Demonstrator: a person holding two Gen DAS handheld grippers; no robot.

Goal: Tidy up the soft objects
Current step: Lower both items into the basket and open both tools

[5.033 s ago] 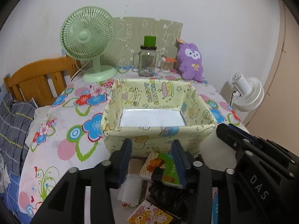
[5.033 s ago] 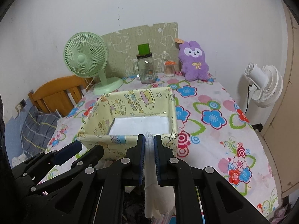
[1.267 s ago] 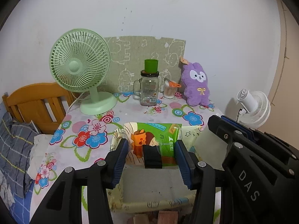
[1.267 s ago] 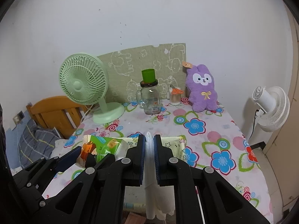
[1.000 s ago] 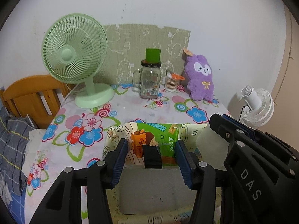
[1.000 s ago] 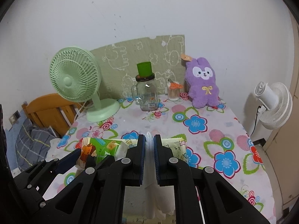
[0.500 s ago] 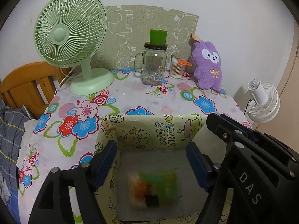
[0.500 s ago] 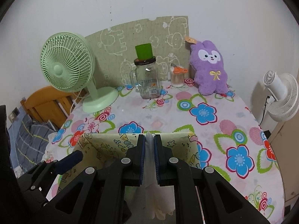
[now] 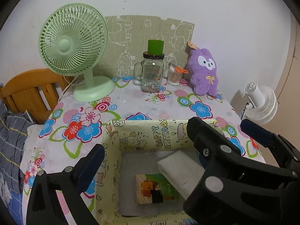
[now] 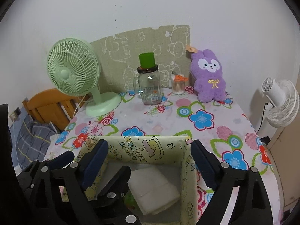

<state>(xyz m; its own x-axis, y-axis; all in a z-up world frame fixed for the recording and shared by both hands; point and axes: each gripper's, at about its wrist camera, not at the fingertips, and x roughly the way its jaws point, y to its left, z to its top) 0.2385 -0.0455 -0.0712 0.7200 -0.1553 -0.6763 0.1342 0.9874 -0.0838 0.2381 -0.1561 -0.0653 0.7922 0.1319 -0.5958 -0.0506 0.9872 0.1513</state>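
Now both grippers hover over a yellow cartoon-print box (image 9: pixel 112 168). The left gripper (image 9: pixel 142 161) and right gripper (image 10: pixel 150 161) have just been opening; their jaws stand spread and empty. Below them, inside the box, lie a green tissue pack (image 9: pixel 155 189) and a white folded cloth (image 10: pixel 153 187). Both look delivered; whether more items remain cannot be seen.

On the table (image 10: pixel 215 136), the box (image 10: pixel 142 151) stands at the near edge. In it the tissue pack (image 9: pixel 156 188) lies on the floor, the folded cloth (image 9: pixel 181 170) just right of it. Along the far edge stand the desk fan (image 9: pixel 75 54) at the left, the jar (image 9: pixel 151 74) mid-way, the swab cup (image 9: pixel 173 76) beside it, and the plush toy (image 9: pixel 204 73) toward the right corner. A cardboard panel (image 9: pixel 135 30) leans behind them.
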